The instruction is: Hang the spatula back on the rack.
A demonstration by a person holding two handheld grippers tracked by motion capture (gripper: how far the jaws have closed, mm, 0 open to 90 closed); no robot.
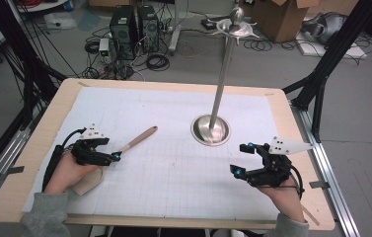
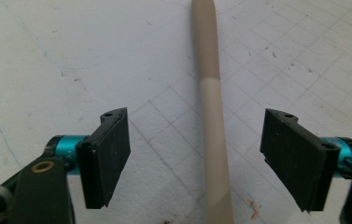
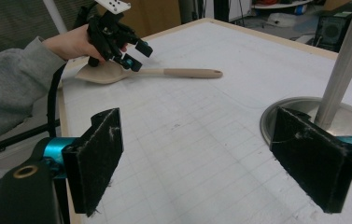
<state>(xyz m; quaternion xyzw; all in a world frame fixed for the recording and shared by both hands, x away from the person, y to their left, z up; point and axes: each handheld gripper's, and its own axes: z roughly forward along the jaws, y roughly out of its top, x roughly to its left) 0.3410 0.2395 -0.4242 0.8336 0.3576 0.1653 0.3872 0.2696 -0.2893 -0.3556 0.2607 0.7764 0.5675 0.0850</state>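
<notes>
The tabletop (image 1: 282, 106) is a light wooden board covered by a white gridded sheet (image 1: 173, 173). A wooden spoon (image 1: 139, 139) lies on the sheet in the left half, handle pointing far and to the right, bowl at the near-left end, partly under the person's left hand (image 1: 70, 170).

Left gripper (image 1: 114, 157): held low over the spoon at the near-left of the sheet. Its jaws are spread wide. In the left gripper view, the spoon handle (image 2: 213, 116) runs between the two black pads (image 2: 110, 151), closer to the middle than to either pad, with clear gaps on both sides; neither pad touches it. The handle has a darker far section and a paler near section.

Right gripper (image 1: 242, 159): held at the near-right of the sheet, jaws spread wide and holding nothing. It is well apart from the spoon. In the right gripper view, the pads (image 3: 94, 158) frame bare sheet, with the spoon and the left gripper farther off at the upper left.

A metal stand (image 1: 221, 79) rises from a round base (image 1: 211, 130) on the right-centre of the sheet, far from the right gripper. Its pole carries a dish-shaped top.

Beyond the tabletop, the floor (image 1: 272, 64) holds computer towers (image 1: 133, 27), cables and cardboard boxes (image 1: 284, 15).
</notes>
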